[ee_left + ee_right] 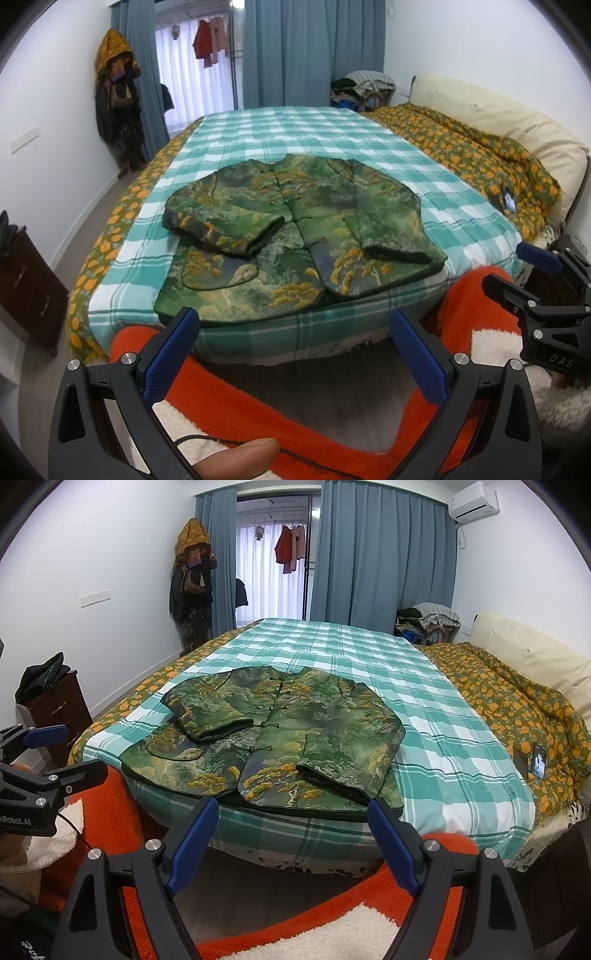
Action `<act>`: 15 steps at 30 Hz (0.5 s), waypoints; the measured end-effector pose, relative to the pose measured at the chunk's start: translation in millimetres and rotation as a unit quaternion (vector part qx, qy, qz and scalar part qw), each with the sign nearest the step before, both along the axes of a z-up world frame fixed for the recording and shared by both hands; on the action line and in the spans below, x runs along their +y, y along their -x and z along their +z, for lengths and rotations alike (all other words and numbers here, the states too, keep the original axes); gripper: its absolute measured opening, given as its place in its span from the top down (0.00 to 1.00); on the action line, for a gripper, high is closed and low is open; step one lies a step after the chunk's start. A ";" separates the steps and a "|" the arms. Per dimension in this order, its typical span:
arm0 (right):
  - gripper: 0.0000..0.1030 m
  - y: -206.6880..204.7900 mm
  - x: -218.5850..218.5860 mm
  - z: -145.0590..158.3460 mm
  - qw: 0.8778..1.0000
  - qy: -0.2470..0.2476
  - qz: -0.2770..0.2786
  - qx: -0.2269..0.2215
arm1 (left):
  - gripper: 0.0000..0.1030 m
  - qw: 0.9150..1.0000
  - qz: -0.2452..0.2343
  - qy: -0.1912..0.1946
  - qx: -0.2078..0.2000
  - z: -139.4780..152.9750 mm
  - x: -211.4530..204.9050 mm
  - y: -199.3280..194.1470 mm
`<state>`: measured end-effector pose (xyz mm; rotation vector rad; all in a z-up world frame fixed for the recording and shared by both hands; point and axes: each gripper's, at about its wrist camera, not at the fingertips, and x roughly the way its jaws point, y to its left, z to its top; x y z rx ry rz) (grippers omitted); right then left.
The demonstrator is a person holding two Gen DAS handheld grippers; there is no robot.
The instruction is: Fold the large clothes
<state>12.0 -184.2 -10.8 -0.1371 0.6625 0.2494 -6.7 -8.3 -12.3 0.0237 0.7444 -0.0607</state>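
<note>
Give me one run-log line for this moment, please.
stage: jacket flat on bed, both sleeves folded in | left gripper: open, empty | right gripper: open, empty | contact: none

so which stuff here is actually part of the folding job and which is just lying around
Part of the job:
- green patterned jacket
- checked bedspread under it
- left gripper, open
- right gripper, open

Lying about:
- phone
- clothes pile
- orange-flowered quilt
</note>
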 end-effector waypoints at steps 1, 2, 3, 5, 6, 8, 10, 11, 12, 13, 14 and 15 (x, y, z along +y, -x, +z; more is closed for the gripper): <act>0.18 -0.1 1.3 -0.5 1.000 0.000 0.000 0.000 | 0.00 1.000 0.000 0.000 0.000 -0.3 0.0 0.6; 0.18 -0.1 2.1 -0.6 1.000 0.000 0.000 0.001 | 0.00 1.000 0.000 0.000 0.000 0.4 -0.5 -0.4; 0.18 0.0 2.5 -0.9 1.000 0.000 0.000 0.001 | 0.00 1.000 0.000 0.000 0.000 0.5 -0.5 -0.6; 0.18 -0.4 1.3 -0.4 1.000 0.000 0.001 0.001 | 0.00 1.000 -0.001 -0.001 0.000 -0.3 -0.7 0.2; 0.18 -0.4 1.4 -0.5 1.000 0.000 0.000 0.001 | 0.00 1.000 -0.001 -0.001 0.000 -0.8 -0.8 0.6; 0.18 -0.5 0.8 -0.3 1.000 0.000 0.001 0.002 | 0.00 1.000 -0.001 -0.001 0.000 -1.8 -0.9 1.6; 0.18 -0.6 0.7 -0.3 1.000 0.000 0.001 0.002 | 0.00 1.000 0.001 0.000 0.001 1.0 -0.5 -0.9; 0.18 -0.6 0.6 -0.3 1.000 0.000 0.001 0.002 | 0.00 1.000 0.001 0.000 0.001 1.0 -0.5 -1.0; 0.18 -0.6 1.2 -0.8 1.000 0.000 0.001 0.002 | 0.00 1.000 0.001 0.000 0.001 0.7 -0.5 -0.6; 0.18 -0.7 0.8 -0.6 1.000 0.000 0.001 0.002 | 0.00 1.000 0.001 0.000 0.001 0.5 -0.4 -0.2; 0.18 -0.7 0.9 -0.7 1.000 0.000 0.001 0.002 | 0.00 1.000 0.001 0.000 0.001 0.2 -0.3 0.3; 0.18 -0.8 0.4 -0.4 1.000 0.000 0.001 0.002 | 0.00 1.000 0.001 0.000 0.001 0.9 -0.6 -0.7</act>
